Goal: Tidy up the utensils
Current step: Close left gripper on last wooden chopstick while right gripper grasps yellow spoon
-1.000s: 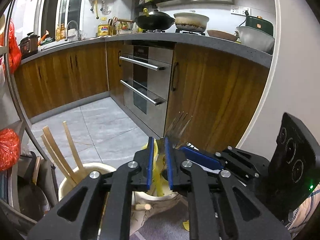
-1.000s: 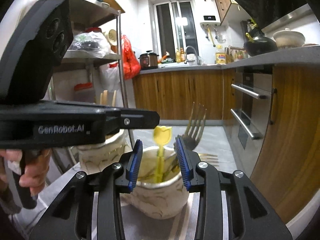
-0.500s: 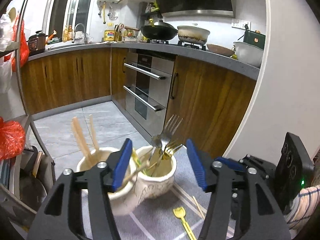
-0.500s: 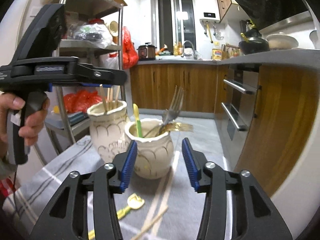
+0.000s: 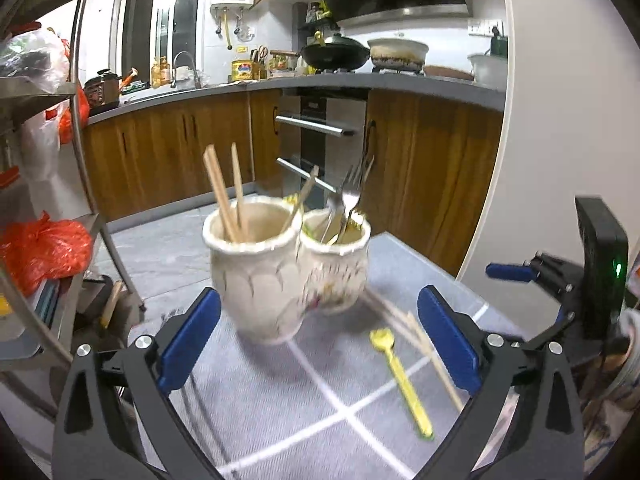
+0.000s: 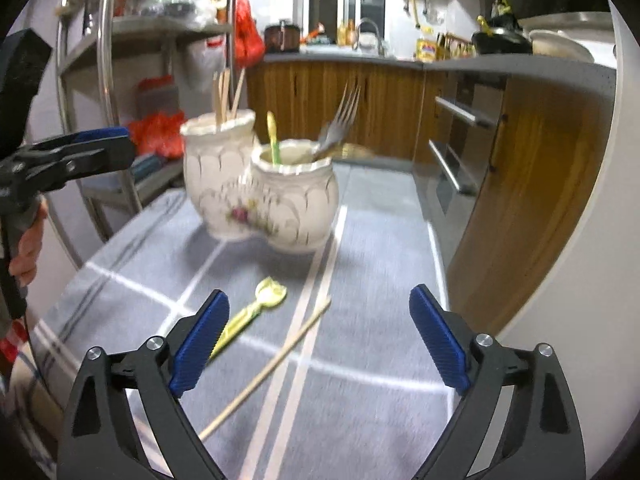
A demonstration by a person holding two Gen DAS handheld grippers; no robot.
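Two cream ceramic jars stood touching near the far end of a grey striped cloth. The taller jar held wooden chopsticks; the squatter jar held metal forks and a yellow-green spoon, upright against its rim. This much of the sorting appeared done.

Still loose on the cloth, nearer the cameras, lay a yellow spoon and, just beside it, chopsticks; the right wrist view showed one loose chopstick plainly, while blur in the left wrist view left their count uncertain. Judged from this layout, the remaining work was to stand the spoon in the squat jar and the sticks in the tall one.

The left gripper was spreading its blue-padded jaws, nothing between them; it hung over the cloth, pointed down towards the jars. The right gripper was likewise opening and empty, with the loose spoon's handle passing by its left pad. A hand gripped the left tool's handle at the frame edge.
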